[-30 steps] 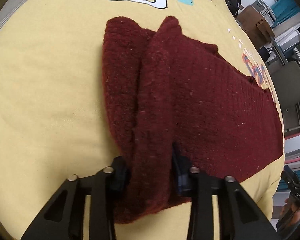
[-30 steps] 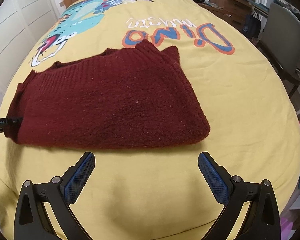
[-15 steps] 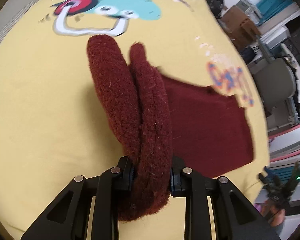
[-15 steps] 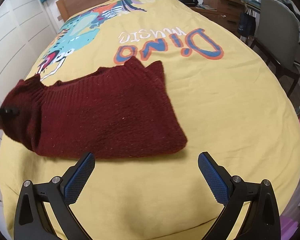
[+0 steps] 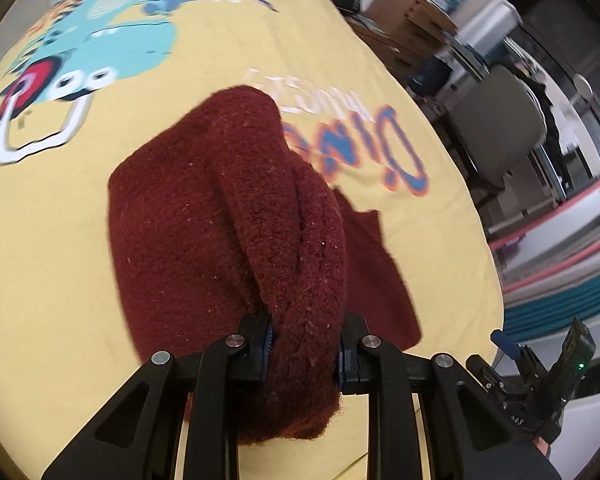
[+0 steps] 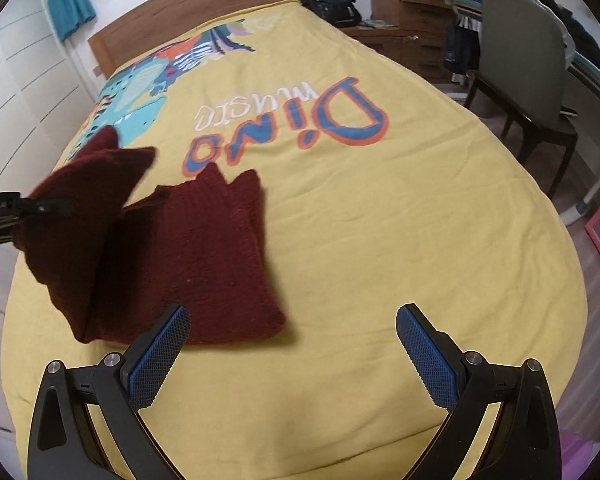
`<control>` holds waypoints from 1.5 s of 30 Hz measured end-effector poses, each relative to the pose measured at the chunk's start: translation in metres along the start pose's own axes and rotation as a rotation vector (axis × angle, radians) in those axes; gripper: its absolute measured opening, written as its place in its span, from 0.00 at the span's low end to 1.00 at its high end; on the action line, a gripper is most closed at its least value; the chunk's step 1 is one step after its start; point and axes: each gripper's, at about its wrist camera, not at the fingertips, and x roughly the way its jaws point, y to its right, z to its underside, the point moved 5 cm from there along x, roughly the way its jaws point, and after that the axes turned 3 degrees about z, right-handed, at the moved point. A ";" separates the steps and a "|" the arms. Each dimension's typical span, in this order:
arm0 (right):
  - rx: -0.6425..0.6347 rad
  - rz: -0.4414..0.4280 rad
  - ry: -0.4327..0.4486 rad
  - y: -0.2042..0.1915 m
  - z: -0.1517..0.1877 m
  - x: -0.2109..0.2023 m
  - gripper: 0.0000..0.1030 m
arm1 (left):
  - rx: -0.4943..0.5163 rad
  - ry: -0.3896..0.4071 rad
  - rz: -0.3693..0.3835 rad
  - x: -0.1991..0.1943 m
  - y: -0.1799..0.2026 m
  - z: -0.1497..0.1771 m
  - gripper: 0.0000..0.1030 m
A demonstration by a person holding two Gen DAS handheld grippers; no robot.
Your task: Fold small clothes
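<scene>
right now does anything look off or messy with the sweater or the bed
Nothing looks damaged or spilled. The sweater is only part folded: the left gripper pinches one bunched end and holds it up off the bed, while the other end lies flat. The right gripper hangs open and empty above the bed.

A bedroom in a home. A yellow dinosaur-print bedspread [image 6: 380, 220] covers a bed with a wooden headboard [image 6: 188, 20]; a wooden dresser [image 6: 412, 24], a grey chair [image 6: 520, 60] and a black backpack [image 6: 332, 0] stand beyond its far edge
</scene>
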 end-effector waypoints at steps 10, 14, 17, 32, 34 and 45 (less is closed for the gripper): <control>0.028 0.052 -0.106 0.021 0.022 0.023 1.00 | 0.071 -0.094 -0.147 0.083 0.038 0.029 0.20; 0.025 0.063 -0.115 0.025 0.027 0.024 1.00 | 0.083 -0.105 -0.180 0.095 0.033 0.037 0.23; 0.029 0.062 -0.116 0.026 0.029 0.022 1.00 | 0.103 -0.092 -0.207 0.097 0.037 0.037 0.23; 0.022 0.062 -0.104 0.024 0.028 0.009 1.00 | 0.077 -0.089 -0.215 0.083 0.037 0.029 0.93; 0.014 0.064 -0.099 0.022 0.027 0.006 1.00 | 0.060 -0.091 -0.201 0.075 0.033 0.027 0.93; -0.059 -0.001 -0.059 -0.027 -0.014 -0.009 1.00 | 0.006 0.046 -0.180 -0.007 0.001 0.007 0.99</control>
